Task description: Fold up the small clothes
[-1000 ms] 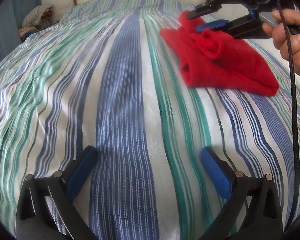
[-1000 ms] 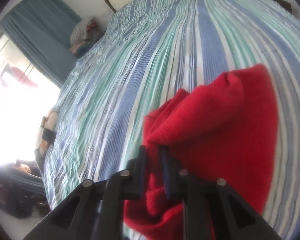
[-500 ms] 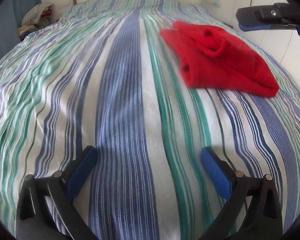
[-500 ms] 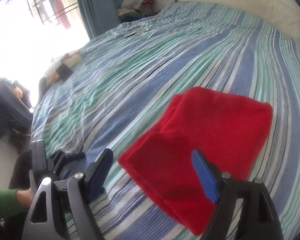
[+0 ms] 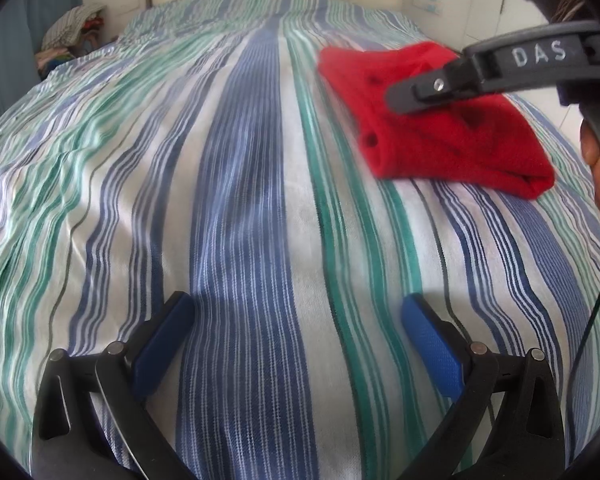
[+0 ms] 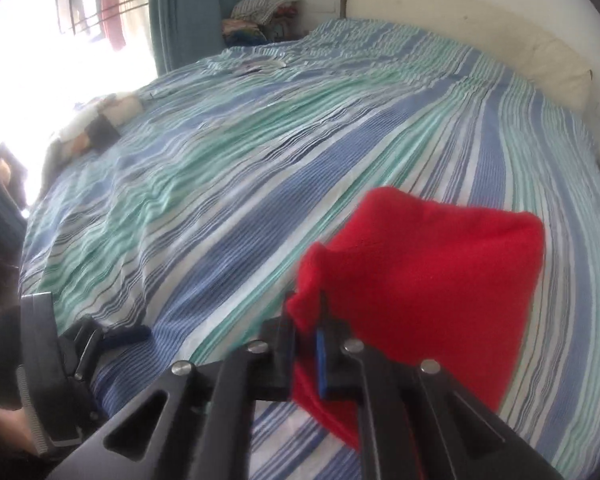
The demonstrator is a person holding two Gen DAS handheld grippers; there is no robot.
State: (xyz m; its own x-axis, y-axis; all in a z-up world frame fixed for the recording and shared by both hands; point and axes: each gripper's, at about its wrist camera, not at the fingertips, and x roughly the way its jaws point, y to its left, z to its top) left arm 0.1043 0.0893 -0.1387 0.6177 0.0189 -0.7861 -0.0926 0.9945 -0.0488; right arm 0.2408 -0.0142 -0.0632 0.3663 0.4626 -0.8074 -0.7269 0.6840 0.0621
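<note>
— What changed?
— Half a second ago the right gripper (image 6: pixel 306 344) was spread above the red garment (image 6: pixel 432 264); now its jaws pinch the near corner.

— And the other?
— The left gripper (image 5: pixel 298 338) hovers with jaws wide over the striped bedsheet (image 5: pixel 240 200), the garment well ahead to its right.
</note>
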